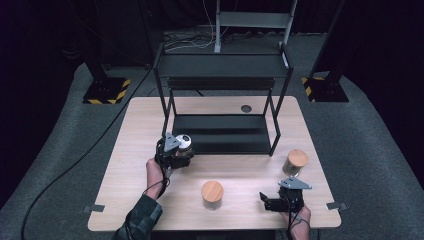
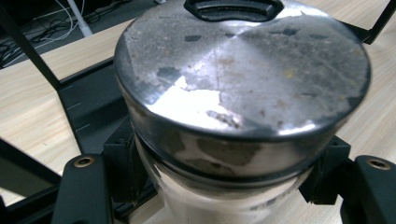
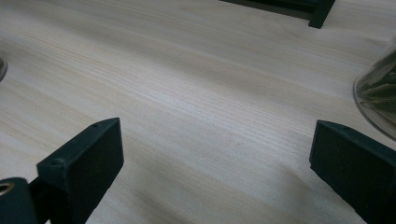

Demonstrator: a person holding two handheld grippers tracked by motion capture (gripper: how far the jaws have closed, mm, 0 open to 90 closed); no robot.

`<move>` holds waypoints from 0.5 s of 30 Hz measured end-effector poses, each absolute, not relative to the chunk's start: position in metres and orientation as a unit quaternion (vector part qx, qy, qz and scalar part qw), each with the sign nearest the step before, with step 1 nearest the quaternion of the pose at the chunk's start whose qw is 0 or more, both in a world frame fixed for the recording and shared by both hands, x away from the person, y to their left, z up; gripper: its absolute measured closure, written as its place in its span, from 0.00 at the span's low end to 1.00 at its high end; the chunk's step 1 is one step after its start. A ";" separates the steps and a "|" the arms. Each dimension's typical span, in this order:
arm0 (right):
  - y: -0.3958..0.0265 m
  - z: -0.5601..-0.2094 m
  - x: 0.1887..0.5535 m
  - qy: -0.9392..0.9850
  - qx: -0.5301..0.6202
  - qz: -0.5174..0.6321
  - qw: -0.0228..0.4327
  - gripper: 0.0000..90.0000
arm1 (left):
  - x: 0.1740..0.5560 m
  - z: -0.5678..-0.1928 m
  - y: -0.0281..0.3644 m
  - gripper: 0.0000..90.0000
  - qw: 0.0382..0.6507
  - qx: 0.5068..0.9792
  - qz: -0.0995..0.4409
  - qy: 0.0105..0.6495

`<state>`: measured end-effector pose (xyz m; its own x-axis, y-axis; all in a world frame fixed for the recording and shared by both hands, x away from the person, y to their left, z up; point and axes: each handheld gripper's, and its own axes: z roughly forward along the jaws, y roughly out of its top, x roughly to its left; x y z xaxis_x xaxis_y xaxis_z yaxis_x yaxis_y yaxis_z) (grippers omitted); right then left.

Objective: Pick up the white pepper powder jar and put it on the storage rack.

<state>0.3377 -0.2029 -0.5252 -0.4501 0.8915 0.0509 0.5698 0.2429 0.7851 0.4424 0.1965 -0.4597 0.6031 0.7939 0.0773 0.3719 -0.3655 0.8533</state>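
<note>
While the left gripper (image 1: 181, 150) has its fingers (image 2: 122, 161) clamped on the metal-lidded jar (image 2: 240, 88), that jar sits just at the front edge of the rack's (image 1: 222, 95) lower shelf, toward the counter's (image 1: 150, 130) left side. The step in hand looks like carrying the jar onto the shelf. Next it needs easing forward over the shelf lip, kept upright, then set down before releasing. The right gripper (image 1: 270, 202) rests near the counter's front right corner, fingers apart and holding nothing, with two wood-lidded jars (image 1: 212, 194) nearby.
</note>
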 end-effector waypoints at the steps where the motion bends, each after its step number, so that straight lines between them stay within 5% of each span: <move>1: -0.203 -0.525 0.338 0.760 0.481 0.384 0.210 0.02 | 0.443 -0.460 0.196 0.34 0.425 0.788 0.248 0.369; 15: -0.203 -0.525 0.338 0.760 0.481 0.384 0.210 0.02 | 0.450 -0.459 0.188 0.34 0.428 0.789 0.246 0.366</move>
